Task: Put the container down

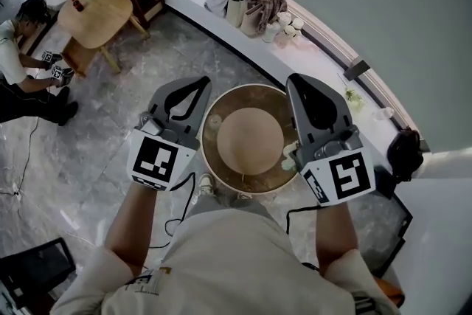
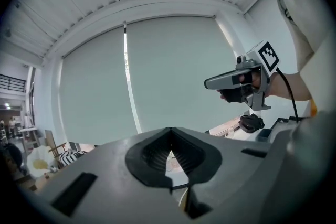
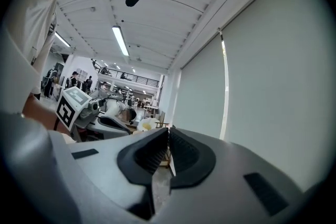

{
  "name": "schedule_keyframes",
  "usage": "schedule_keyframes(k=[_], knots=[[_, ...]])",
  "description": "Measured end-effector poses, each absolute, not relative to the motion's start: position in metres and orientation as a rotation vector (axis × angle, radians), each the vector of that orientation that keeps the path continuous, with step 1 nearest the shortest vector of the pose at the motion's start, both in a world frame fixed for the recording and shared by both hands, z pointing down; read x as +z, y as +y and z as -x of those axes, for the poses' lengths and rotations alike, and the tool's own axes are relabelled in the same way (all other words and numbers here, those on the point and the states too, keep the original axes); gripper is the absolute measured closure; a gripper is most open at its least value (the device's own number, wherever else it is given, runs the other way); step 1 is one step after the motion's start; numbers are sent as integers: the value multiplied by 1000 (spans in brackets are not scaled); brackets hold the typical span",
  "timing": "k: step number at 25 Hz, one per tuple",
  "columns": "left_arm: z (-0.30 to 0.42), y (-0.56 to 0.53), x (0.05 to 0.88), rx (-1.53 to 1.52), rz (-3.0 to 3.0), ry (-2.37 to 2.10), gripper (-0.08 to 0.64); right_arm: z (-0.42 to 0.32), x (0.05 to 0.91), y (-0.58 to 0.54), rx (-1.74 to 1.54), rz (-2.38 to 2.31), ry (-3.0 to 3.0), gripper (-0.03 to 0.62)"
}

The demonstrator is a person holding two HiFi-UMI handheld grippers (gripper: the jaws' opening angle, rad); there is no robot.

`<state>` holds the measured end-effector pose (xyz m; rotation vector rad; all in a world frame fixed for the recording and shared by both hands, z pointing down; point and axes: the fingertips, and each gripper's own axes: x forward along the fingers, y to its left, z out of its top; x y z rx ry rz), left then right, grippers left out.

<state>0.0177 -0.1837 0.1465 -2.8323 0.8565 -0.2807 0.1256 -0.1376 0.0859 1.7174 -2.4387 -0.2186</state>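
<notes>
Left gripper (image 1: 193,83) closed right up, nothing between the jaws; right gripper (image 1: 296,79) likewise closed and empty; both held level and well above the round container (image 1: 249,140), seemingly resting on the marble floor (image 1: 96,158) between the two in the head view, just beside a shoe (image 1: 206,184) and near the white ledge (image 1: 243,40); judged already set down, so the hazards from here mostly of disturbance: a step forward knocking or tipping the container, with a foot so close to its rim; the black cable (image 1: 188,192) hanging under the left gripper snagging that rim on any swing across; a blind lowering of either gripper striking it, with neither gripper view aimed downward; a fresh grab failing outright without first opening the jaws.
</notes>
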Motion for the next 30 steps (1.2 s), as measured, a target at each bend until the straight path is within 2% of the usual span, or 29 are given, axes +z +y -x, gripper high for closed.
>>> schedule_keyframes(k=[7,14,30], knots=[[-17,-142,92,-192,2774,756,552,-118,50,-97,-270,-1733,-2484,578],[-4,-109,82,-180,2775,795,552,-101,19,-57,-311,-1748,-2557,578],[-4,-84,116,-313,2753,733,552,-88,77,-40,-68,-1663,-2528,578]])
